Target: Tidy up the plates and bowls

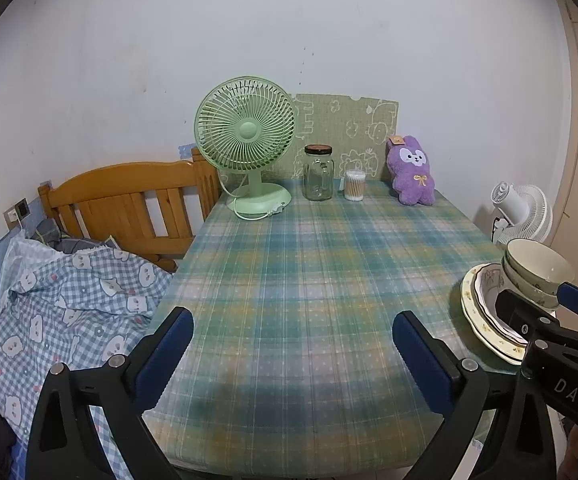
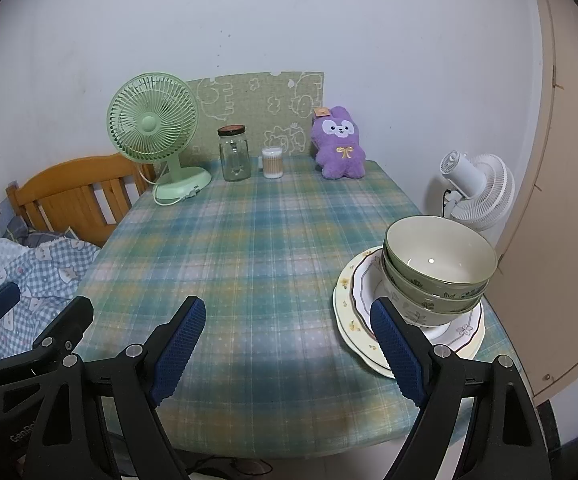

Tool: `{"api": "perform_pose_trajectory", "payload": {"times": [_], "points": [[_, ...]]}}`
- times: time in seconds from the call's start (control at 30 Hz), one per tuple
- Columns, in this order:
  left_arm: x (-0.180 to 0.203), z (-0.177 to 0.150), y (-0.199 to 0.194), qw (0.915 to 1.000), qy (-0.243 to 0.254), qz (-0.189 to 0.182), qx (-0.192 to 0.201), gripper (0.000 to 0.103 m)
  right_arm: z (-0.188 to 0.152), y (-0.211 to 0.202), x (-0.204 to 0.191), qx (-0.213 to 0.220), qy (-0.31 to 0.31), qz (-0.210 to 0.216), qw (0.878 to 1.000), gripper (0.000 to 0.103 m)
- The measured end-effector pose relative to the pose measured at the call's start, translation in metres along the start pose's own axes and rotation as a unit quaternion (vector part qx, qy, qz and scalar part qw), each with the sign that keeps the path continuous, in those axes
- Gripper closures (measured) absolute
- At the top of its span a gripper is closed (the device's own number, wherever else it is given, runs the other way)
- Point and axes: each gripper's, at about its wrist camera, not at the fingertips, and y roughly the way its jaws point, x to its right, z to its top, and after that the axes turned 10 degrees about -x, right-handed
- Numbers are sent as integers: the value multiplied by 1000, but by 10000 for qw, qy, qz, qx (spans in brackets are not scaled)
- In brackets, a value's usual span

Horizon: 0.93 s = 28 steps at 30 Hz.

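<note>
A stack of three nested bowls (image 2: 441, 264), two green over one cream, sits on stacked floral plates (image 2: 347, 304) at the right edge of the plaid-covered table (image 2: 249, 248). My right gripper (image 2: 287, 340) hangs open over the table's front, with nothing between its blue pads. Its right fingertip (image 2: 393, 340) overlaps the plates' near left rim in this view. In the left wrist view the bowls (image 1: 537, 268) and plates (image 1: 475, 304) are at far right, behind the right gripper (image 1: 545, 304). My left gripper (image 1: 293, 344) is wide open above bare cloth at the front left.
Along the back wall stand a green desk fan (image 1: 245, 136), a glass jar (image 1: 319, 174), a cotton-swab tub (image 1: 355, 186) and a purple plush (image 1: 411, 170). A white fan (image 2: 477, 188) stands beyond the right edge. A wooden headboard (image 1: 129, 200) and checked bedding (image 1: 69, 300) adjoin the left side.
</note>
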Motion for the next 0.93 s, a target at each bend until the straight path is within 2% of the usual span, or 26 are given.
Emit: {"api": "perform_pose_trajectory", "payload": {"times": [0.93], "points": [[2,6,7,10000,51,-48,-52,0,7,11,1,-145,94,-68,9998,16]]}}
